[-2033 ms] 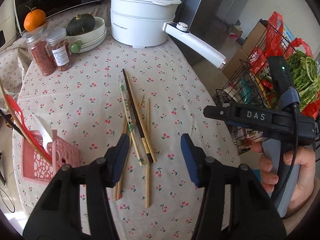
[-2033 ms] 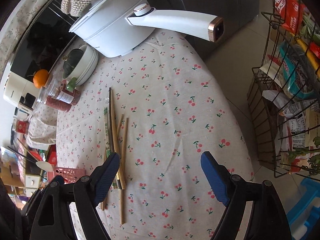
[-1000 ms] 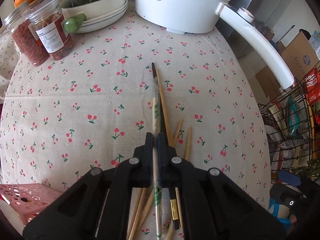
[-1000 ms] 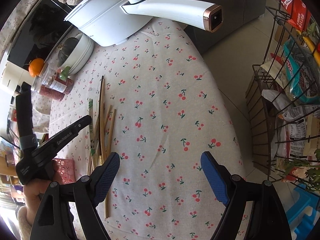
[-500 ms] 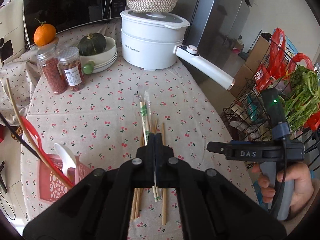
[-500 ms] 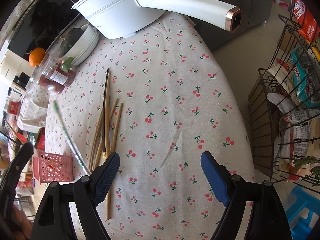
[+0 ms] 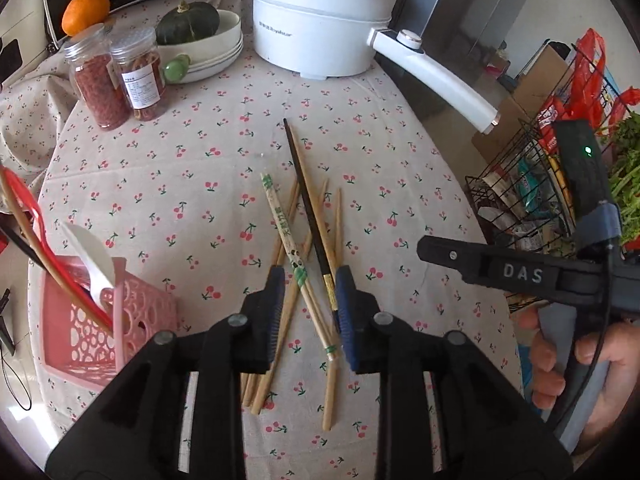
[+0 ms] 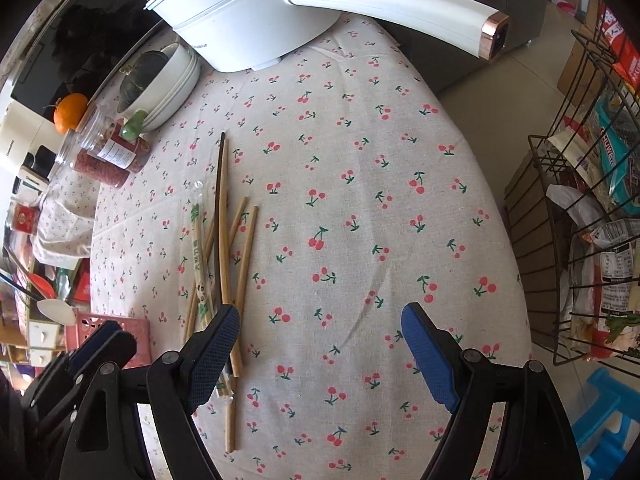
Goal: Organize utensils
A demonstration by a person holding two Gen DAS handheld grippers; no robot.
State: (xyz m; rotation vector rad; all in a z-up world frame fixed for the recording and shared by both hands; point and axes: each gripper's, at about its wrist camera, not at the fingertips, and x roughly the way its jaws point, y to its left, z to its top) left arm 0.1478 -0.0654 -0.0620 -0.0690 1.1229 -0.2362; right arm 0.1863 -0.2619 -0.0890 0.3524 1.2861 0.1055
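Several bamboo chopsticks [image 7: 338, 220], one dark chopstick [image 7: 308, 208] and a paper-wrapped pair [image 7: 282, 220] lie crossed in a pile on the cherry-print cloth. My left gripper [image 7: 310, 282] hovers over the near end of the pile. Its jaws are opening, and the wrapped pair lies loose on the pile below the gap, touched by neither pad. A pink basket [image 7: 136, 320] at the left holds a white spoon [image 7: 92, 256], a red utensil and wooden sticks. My right gripper [image 8: 320, 314] stands open over bare cloth, right of the pile [image 8: 224, 240].
A white electric pot [image 7: 316, 36] with a long handle [image 7: 436, 80] stands at the back. Two spice jars [image 7: 120, 80], stacked bowls holding a squash [image 7: 188, 26], and an orange [image 7: 86, 14] sit back left. A wire rack [image 8: 580, 220] of groceries stands off the table's right edge.
The left gripper, shut on the wrapped chopsticks and holding them above the table half a second ago, has parted its jaws. The wrapped pair now lies across the pile. The right gripper stays open.
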